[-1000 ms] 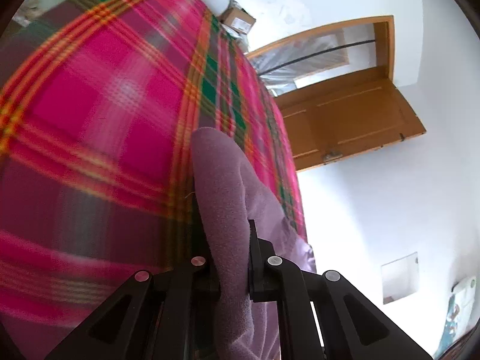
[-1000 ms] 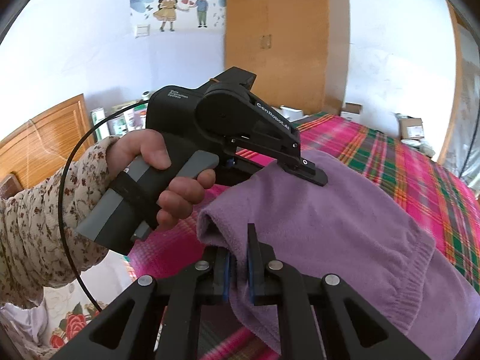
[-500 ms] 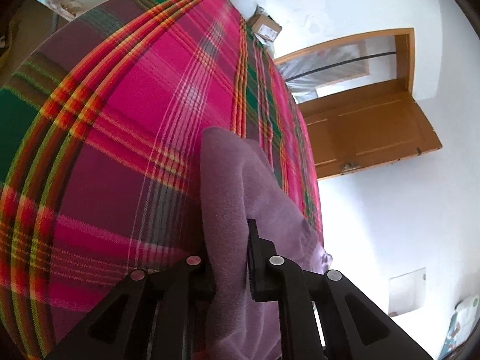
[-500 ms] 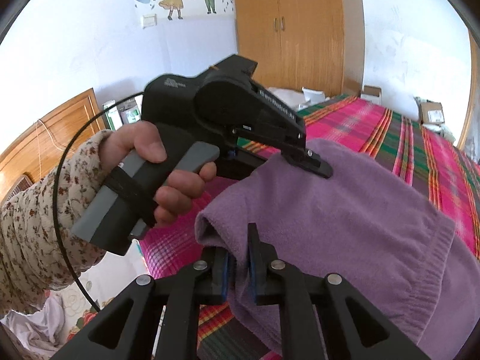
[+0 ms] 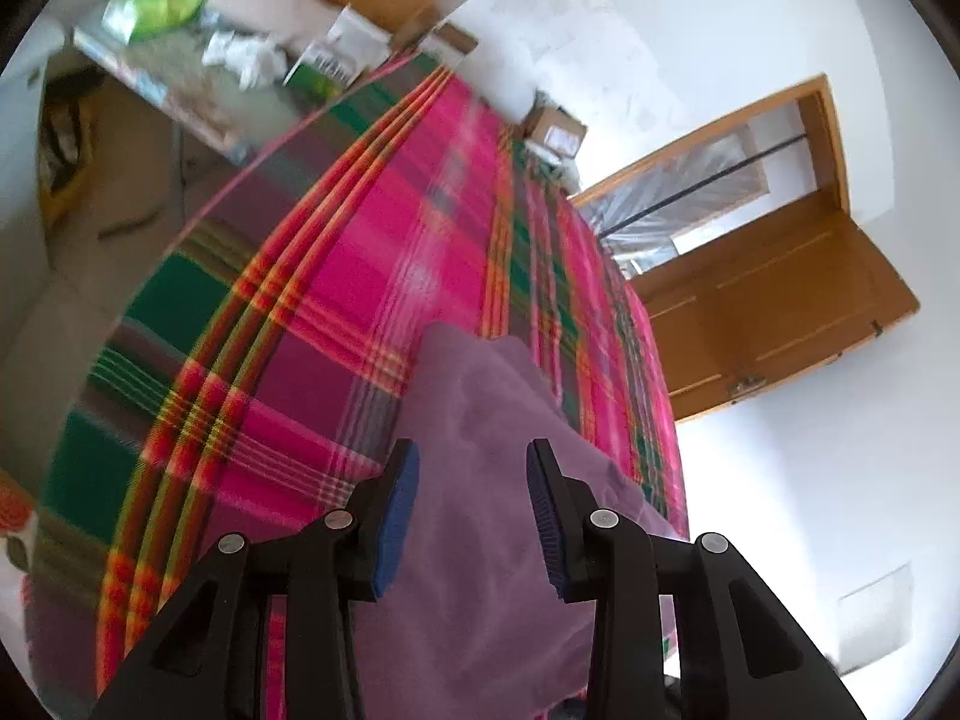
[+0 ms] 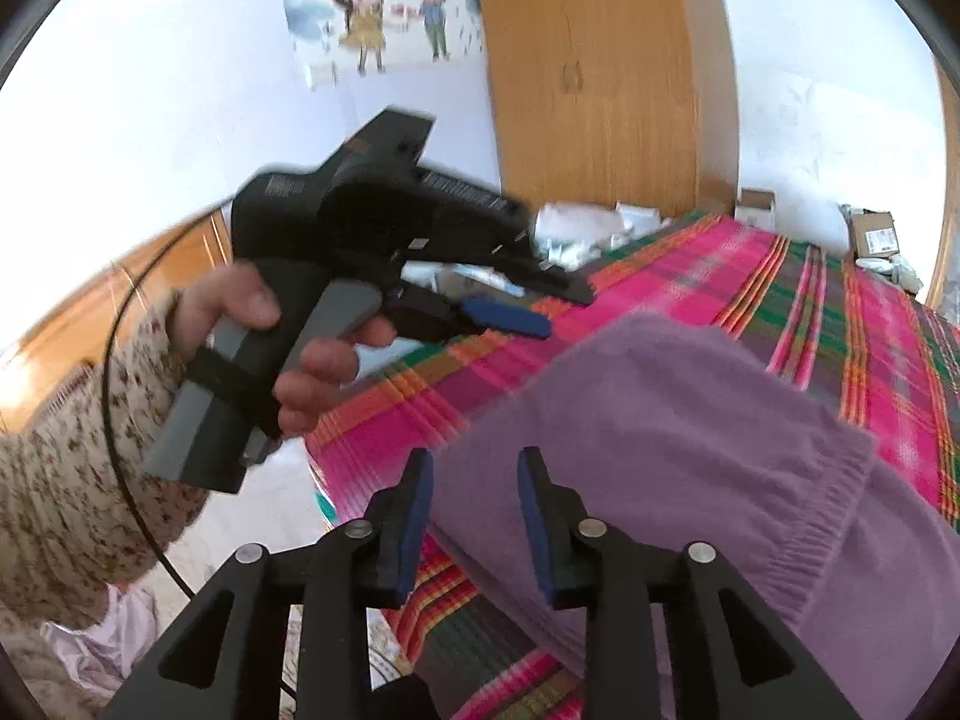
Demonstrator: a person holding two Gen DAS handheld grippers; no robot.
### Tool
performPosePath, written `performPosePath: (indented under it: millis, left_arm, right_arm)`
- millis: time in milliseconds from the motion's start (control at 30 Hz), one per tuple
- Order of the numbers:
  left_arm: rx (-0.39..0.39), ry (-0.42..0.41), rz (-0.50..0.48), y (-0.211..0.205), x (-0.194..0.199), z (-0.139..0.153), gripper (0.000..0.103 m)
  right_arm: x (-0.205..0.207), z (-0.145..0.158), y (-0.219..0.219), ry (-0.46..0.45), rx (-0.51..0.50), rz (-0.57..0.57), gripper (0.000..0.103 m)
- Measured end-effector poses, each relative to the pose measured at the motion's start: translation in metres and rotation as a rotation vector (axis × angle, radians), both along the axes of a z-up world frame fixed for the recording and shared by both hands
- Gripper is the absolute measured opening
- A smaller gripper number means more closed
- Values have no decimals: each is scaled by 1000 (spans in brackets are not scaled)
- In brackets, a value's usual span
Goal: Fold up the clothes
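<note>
My left gripper [image 5: 471,516] and right gripper [image 6: 474,519] both gape wide, gripping nothing, over the purple sweater [image 6: 690,438] lying doubled on the plaid blanket [image 5: 288,360], its ribbed hem [image 6: 840,510] at three o'clock; any further folds I cannot judge.

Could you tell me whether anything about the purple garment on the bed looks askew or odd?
Nothing stands out. The purple garment lies folded on the plaid blanket, near its edge. Both the left hand-held gripper and the right hand-held gripper are open.
</note>
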State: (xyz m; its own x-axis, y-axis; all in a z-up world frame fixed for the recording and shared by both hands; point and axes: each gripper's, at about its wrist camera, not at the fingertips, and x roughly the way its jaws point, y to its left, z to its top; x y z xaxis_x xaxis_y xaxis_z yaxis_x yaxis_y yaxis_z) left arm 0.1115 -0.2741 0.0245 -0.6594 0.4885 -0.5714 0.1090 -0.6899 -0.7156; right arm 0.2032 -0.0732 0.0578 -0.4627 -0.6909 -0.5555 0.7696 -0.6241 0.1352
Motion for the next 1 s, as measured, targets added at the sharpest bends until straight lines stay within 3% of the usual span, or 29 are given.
performPosePath:
  millis: [133, 267, 400, 467, 633, 900, 1000]
  left_arm:
    - [-114, 49, 13, 21, 10, 18, 37]
    - [-171, 67, -69, 58, 18, 21, 37]
    - [-259, 127, -163, 116, 17, 36, 37]
    - [-263, 143, -196, 136, 16, 36, 37]
    - [-240, 172, -314, 183, 9, 37, 37]
    - [-229, 138, -469, 247, 1, 28, 37]
    - [-236, 127, -535, 273, -2, 23, 37]
  right_arm:
    - [12, 16, 41, 36, -60, -87, 32]
    - [-5, 7, 92, 49, -11, -289, 32]
    - [-24, -13, 152, -33, 26, -519, 32]
    - [-21, -20, 187, -80, -5, -612, 32]
    - [-27, -34, 243, -89, 37, -803, 33]
    - [-20, -42, 308, -70, 91, -1005, 33]
    - [-10, -37, 344, -67, 42, -1083, 33]
